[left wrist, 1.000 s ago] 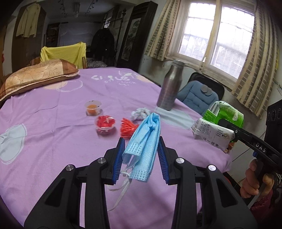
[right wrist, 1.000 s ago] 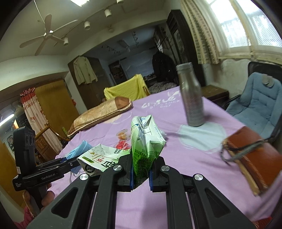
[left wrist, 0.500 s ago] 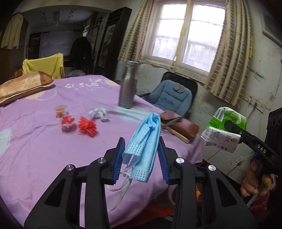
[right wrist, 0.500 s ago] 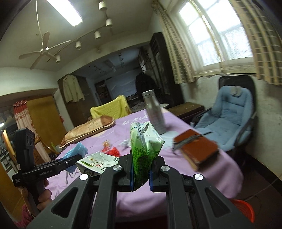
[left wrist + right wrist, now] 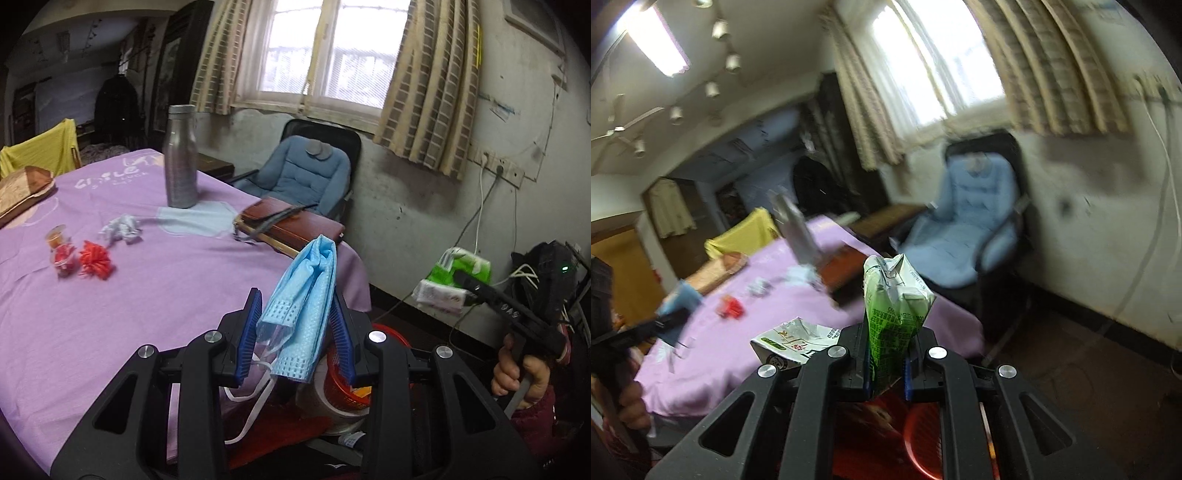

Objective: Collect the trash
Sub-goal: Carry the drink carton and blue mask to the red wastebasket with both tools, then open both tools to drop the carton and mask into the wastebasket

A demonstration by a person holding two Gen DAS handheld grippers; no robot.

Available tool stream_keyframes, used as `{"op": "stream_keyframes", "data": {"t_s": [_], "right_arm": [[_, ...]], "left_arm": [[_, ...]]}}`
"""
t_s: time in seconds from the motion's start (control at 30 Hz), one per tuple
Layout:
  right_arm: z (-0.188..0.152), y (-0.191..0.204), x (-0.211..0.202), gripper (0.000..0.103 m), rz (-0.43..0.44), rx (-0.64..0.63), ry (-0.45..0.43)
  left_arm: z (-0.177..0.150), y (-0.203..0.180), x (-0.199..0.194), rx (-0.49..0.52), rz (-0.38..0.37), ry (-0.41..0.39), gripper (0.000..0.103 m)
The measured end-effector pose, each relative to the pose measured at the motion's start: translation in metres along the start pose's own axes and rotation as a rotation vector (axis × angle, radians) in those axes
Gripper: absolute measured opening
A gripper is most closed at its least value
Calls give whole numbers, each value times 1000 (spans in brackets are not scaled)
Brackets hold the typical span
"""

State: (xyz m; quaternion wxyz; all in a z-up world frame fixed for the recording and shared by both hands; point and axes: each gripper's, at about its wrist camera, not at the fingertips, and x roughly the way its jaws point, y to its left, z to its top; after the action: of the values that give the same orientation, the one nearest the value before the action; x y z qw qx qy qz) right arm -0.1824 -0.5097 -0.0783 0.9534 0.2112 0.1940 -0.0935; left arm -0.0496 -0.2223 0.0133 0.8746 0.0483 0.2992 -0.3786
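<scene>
Two tools grip trash for the red bin (image 5: 343, 384) at lower centre: left tool (image 5: 295, 332) clamps mask (image 5: 306, 295), right tool (image 5: 888, 365) pinches cartons (image 5: 895, 310)

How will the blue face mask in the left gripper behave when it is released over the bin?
The face mask looks floppy: it sags in folds between the pads of the left gripper. It is probably very light, so it may drift. Its loose ear loops could catch.
</scene>
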Motion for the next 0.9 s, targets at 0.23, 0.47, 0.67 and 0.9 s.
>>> {"op": "stream_keyframes", "data": {"t_s": [0.23,0.47,0.67,0.9], "right_arm": [[-54,-51,58,30,-164,31,233],[-73,-89,70,51,-198,128,275],[-65,-108,60,52,-200,200,199],[-61,-120,52,52,-200,224,169]], "left_arm": [[-5,-21,46,43,-46,97,38],[-14,-46,96,92,-100,200,38],[-21,-78,140,152,-157,292,38],[-30,-116,184,217,-228,378,38]]}}
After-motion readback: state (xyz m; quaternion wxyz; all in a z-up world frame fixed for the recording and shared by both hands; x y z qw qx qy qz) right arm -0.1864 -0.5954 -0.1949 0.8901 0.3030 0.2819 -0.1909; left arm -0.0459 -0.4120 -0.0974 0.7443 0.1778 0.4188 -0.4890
